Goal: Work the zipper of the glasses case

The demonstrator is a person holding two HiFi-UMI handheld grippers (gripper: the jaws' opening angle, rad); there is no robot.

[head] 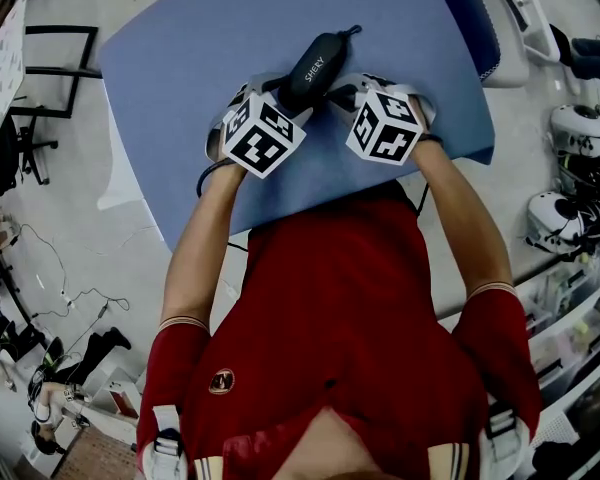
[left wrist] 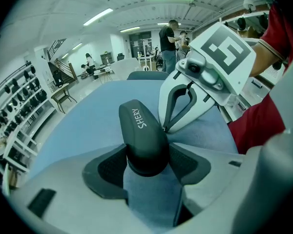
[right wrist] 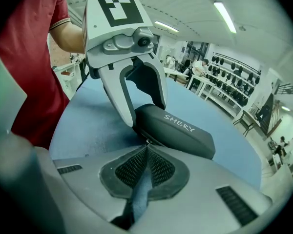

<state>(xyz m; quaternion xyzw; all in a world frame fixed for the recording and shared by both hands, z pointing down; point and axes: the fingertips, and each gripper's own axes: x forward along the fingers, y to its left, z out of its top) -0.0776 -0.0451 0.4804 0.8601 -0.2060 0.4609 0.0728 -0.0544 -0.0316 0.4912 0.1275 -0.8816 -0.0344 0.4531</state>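
A black glasses case (head: pixel 315 66) printed SHERY lies on the blue table (head: pixel 180 68), its near end pointing toward me. My left gripper (head: pixel 280 103) is shut on that near end, and in the left gripper view its pads press both sides of the case (left wrist: pixel 141 130). My right gripper (head: pixel 338 96) comes in from the right with its jaws shut. Their tips (right wrist: pixel 146 145) meet at the small metal zipper pull (right wrist: pixel 148 141) on the side of the case (right wrist: pixel 178 128). The left gripper view shows the right gripper (left wrist: pixel 165 129) touching the case's side.
The table's front edge runs just below the two grippers. A white chair (head: pixel 510 28) stands off its right side and a black frame chair (head: pixel 55 68) off its left. Helmets (head: pixel 570 128) lie at the right. People (left wrist: pixel 168 45) stand far back in the room.
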